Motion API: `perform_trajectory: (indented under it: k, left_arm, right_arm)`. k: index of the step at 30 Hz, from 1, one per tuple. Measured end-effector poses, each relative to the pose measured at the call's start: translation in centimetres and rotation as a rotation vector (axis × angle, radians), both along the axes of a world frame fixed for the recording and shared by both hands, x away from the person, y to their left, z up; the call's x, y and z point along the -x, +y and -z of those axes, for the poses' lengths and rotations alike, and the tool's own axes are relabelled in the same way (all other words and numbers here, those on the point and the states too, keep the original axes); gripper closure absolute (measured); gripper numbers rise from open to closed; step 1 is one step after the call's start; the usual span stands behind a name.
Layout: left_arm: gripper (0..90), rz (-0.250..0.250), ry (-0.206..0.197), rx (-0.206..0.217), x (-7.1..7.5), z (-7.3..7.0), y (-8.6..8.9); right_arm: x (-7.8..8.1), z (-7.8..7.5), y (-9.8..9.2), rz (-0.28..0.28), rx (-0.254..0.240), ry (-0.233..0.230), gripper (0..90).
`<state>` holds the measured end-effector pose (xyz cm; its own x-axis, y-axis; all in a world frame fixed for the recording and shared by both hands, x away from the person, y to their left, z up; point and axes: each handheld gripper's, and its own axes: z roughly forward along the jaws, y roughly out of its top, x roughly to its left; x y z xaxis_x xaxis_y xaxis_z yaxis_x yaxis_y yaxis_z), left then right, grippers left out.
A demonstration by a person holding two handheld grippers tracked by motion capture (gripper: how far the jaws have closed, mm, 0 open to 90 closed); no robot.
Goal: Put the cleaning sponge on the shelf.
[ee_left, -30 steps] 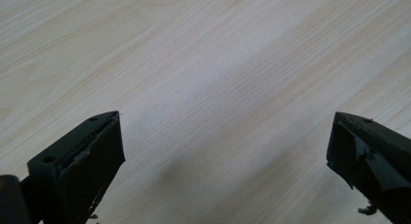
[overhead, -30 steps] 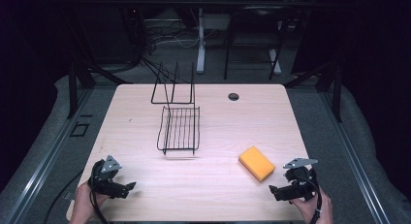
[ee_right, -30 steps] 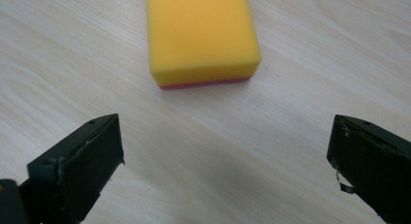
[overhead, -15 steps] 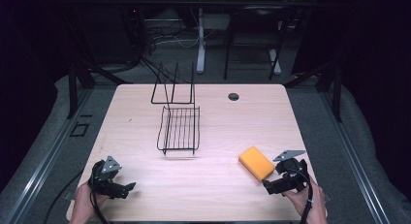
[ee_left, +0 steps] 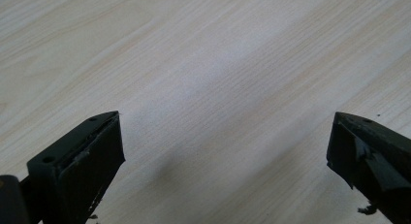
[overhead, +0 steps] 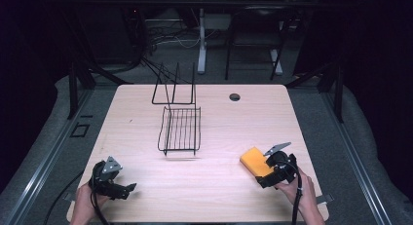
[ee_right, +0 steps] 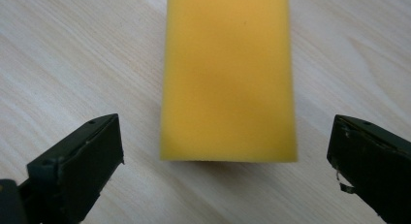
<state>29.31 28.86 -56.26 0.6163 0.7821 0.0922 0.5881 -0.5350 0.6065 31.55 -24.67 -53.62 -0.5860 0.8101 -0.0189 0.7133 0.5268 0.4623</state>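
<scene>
A yellow sponge [overhead: 254, 161] lies flat on the wooden table [overhead: 219, 122] at the front right. My right gripper [overhead: 267, 176] hovers just over its near end, jaws wide open. In the right gripper view the sponge [ee_right: 228, 73] stretches away between the two black fingers [ee_right: 77, 161], which touch nothing. My left gripper [overhead: 122, 190] rests at the front left, open, with bare wood between its fingers [ee_left: 82, 161]. A black wire rack [overhead: 180, 130] lies in the middle of the table.
A second upright wire frame [overhead: 174, 91] stands behind the rack. A round cable hole [overhead: 234, 97] sits near the table's far edge. Dark floor and desk legs surround the table.
My right gripper has moved forward and left from the front right corner until it sits at the sponge's near end. The left gripper has stayed put.
</scene>
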Motion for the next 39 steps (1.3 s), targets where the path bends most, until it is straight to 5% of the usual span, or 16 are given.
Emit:
perform_trajectory:
  k: [8,16,22,26,39]
  left_arm:
    - [0.0,-0.003,-0.001,0.007,0.1,-0.1,-0.1]
    - [0.0,0.007,0.0,-0.002,0.1,-0.1,-0.1]
    - [0.0,0.011,0.003,0.004,0.1,-0.2,-0.2]
    - [0.0,0.012,0.003,0.002,0.1,-0.3,-0.2]
    - [0.0,0.006,0.003,0.001,0.1,-0.2,-0.1]
  right_arm:
    - [-0.5,0.5,0.6,-0.003,0.034,0.014,4.2]
    - [-0.7,1.0,0.5,0.018,0.073,0.011,21.1]
    - [-0.6,0.7,0.4,0.017,0.088,-0.008,25.2]
    - [-0.3,0.2,0.3,0.013,0.051,-0.028,26.6]
    - [0.0,-1.2,0.4,-0.003,0.045,-0.054,27.8]
